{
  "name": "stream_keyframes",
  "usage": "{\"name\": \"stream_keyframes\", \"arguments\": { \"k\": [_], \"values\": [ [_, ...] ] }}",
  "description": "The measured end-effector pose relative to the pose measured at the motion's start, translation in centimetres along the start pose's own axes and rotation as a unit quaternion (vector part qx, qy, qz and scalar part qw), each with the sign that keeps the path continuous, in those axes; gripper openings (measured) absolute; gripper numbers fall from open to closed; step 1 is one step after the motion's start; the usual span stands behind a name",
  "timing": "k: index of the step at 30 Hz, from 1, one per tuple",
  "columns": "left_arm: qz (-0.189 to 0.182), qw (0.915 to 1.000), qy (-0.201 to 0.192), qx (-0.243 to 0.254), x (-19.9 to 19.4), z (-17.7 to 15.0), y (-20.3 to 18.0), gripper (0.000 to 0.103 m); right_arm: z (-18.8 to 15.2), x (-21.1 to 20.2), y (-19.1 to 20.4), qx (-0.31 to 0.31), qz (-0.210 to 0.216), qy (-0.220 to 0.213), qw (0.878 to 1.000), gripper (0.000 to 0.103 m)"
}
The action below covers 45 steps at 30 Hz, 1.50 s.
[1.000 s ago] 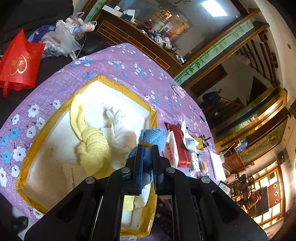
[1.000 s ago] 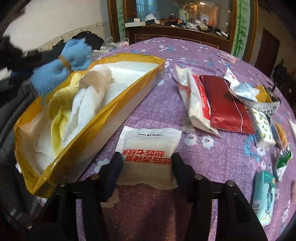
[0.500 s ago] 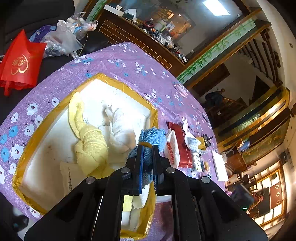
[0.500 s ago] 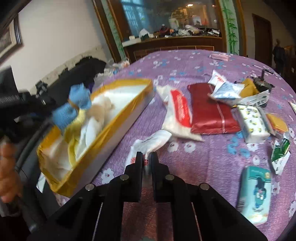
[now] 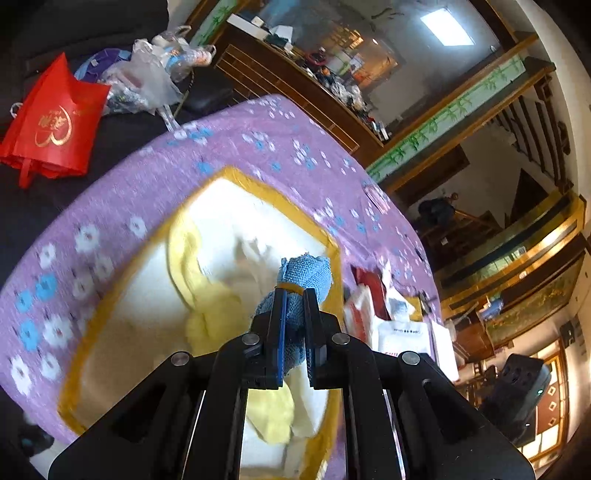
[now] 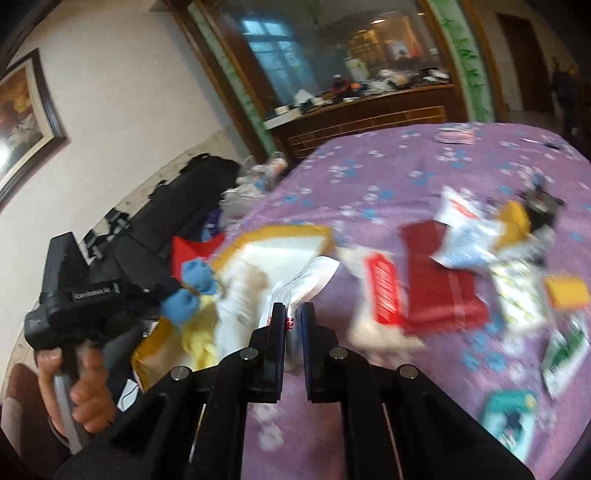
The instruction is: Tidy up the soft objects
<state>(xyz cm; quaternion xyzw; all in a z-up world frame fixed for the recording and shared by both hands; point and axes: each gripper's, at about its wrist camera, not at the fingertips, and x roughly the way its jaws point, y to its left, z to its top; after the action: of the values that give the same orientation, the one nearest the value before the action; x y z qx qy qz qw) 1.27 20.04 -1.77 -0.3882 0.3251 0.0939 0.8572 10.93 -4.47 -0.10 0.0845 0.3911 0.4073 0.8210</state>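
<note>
Round desk (image 5: 155, 177) under purple floral cloth; dark wood sideboard (image 6: 369, 118) behind, top cluttered; large glass pane (image 6: 332, 48) above it, blue window reflected; bamboo-painted trim (image 5: 443, 122); white wall (image 6: 129, 110) with framed picture (image 6: 26, 118); ceiling light panel (image 5: 447, 26); wooden staircase railing (image 5: 532, 114); black sofa (image 6: 177, 206) beside wall

Bright, motion blur, fisheye edges warped

One yellow-rimmed box (image 5: 334, 254) sits on one purple flowered cloth (image 5: 229, 133). It holds one yellow towel (image 5: 210, 314) and one white towel (image 5: 251, 258). There is one blue towel (image 5: 306, 273), one red bag (image 5: 51, 122), one red packet (image 6: 439, 284), and one teal tissue pack (image 6: 511, 421).
</note>
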Motion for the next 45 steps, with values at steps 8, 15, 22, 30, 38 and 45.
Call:
{"name": "stream_keyframes", "arguments": {
  "k": [8,15,22,30,38,45],
  "values": [
    [0.077,0.9970,-0.003,-0.010,3.1,2.7,2.2,0.008,2.9,7.6,1.7,-0.014,-0.005,0.022,1.000,0.006],
    [0.103,0.9945,0.016,-0.013,5.1,2.4,3.5,0.010,1.7,10.4,1.1,-0.009,-0.012,0.040,0.999,0.021],
    [0.100,0.9949,-0.007,0.009,4.2,1.9,2.2,0.056,1.5,9.1,1.0,0.011,0.024,0.011,1.000,0.060],
    [0.171,0.9806,-0.063,0.072,0.8,-2.0,-1.9,0.061,0.8,3.4,1.7,-0.005,0.042,-0.021,0.999,0.062],
    [0.148,0.9719,-0.092,0.158,0.1,-6.8,-10.3,0.071,-3.6,-2.9,-1.6,0.013,0.073,0.014,0.997,0.062],
    [0.087,0.9782,-0.014,0.188,5.0,-10.2,-15.5,0.071,-7.0,-6.5,-5.4,0.049,0.038,0.029,0.998,0.063]
  ]
}}
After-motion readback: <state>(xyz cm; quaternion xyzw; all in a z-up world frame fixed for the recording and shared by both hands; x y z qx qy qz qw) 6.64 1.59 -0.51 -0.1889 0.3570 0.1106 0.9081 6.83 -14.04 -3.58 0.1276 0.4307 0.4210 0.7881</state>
